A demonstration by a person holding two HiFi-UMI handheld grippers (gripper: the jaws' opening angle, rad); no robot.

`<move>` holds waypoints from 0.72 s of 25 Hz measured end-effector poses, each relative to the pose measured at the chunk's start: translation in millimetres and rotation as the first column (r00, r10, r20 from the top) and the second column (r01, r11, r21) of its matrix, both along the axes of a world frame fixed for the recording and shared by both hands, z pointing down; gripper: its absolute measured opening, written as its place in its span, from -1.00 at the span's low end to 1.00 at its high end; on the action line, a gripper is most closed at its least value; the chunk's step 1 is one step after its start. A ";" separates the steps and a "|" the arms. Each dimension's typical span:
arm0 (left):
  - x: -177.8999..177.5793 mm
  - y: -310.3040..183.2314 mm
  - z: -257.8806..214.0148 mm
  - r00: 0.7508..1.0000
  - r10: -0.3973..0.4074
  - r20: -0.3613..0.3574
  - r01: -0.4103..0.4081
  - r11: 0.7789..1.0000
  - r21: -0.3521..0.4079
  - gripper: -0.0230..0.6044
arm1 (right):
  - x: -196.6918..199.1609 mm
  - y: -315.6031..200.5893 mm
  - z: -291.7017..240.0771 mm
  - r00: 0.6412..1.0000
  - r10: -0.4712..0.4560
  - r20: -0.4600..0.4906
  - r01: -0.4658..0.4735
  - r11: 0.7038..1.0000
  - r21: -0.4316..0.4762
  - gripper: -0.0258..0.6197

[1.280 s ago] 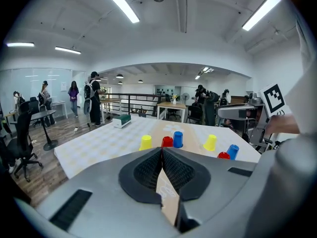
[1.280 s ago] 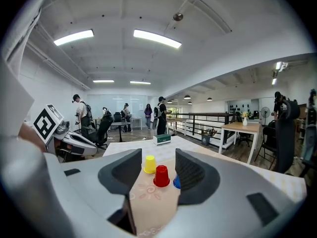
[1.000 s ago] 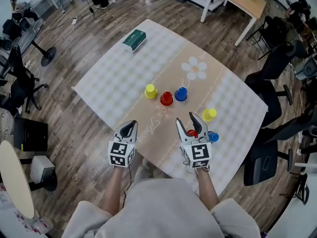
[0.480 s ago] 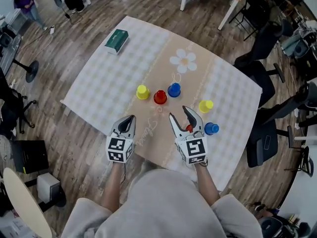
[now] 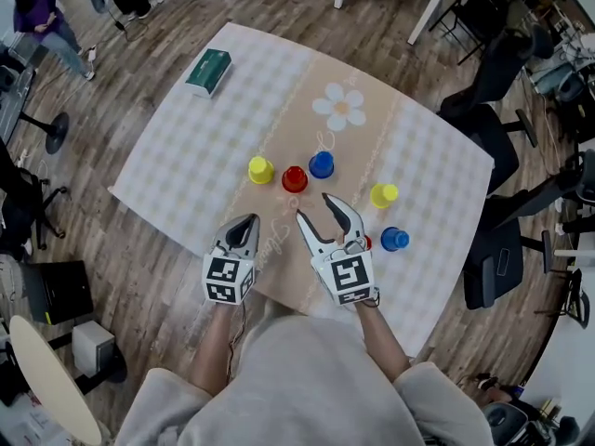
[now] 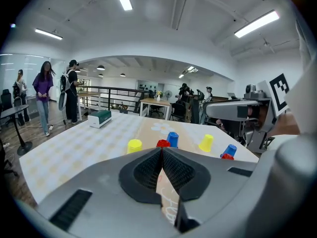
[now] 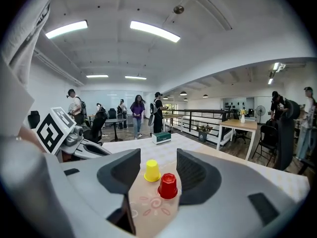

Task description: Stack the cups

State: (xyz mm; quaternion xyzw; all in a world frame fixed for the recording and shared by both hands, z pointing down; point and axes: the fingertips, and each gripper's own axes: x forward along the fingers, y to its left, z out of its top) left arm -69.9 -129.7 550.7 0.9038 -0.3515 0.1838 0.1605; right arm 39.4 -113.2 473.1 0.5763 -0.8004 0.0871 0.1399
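Note:
Upside-down cups stand on the tablecloth: a yellow cup (image 5: 260,169), a red cup (image 5: 295,178) and a blue cup (image 5: 322,164) in a row, then another yellow cup (image 5: 383,194) and a blue cup (image 5: 394,239) to the right. A second red cup (image 5: 364,242) peeks out beside my right gripper. My right gripper (image 5: 316,210) is open and empty, pointing at the row's red cup (image 7: 168,185) and yellow cup (image 7: 152,171) a short way ahead. My left gripper (image 5: 244,230) is shut and empty near the table's front edge, with the cups (image 6: 163,143) beyond its tip.
A green box (image 5: 208,70) lies at the far left corner of the table (image 5: 177,170). A daisy print (image 5: 340,108) marks the cloth behind the cups. Office chairs (image 5: 493,268) stand to the right, and people (image 7: 137,114) stand in the background.
My right gripper has swung left, away from the red and blue cups at the right, and now points at the middle red cup. The left gripper has barely moved.

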 end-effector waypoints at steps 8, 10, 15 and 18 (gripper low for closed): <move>-17.0 -7.7 2.6 0.999 -0.047 0.001 0.047 0.999 -0.013 -0.88 | -11.8 -37.2 28.5 1.000 -0.019 0.000 0.019 0.999 -0.047 -0.21; -22.3 -8.6 4.4 0.998 -0.057 0.005 0.057 0.998 -0.018 -0.88 | -11.6 -48.3 42.2 1.000 -0.014 -0.007 0.013 0.997 -0.072 -0.20; -34.4 -9.7 7.1 0.997 -0.080 0.015 0.081 0.997 -0.022 -0.89 | -3.1 -71.9 83.1 1.000 0.018 -0.026 -0.022 0.988 -0.152 -0.19; -39.8 -10.1 7.9 0.996 -0.092 0.017 0.093 0.995 -0.023 -0.88 | -0.4 -82.4 105.1 0.999 0.019 -0.039 -0.026 0.980 -0.197 -0.19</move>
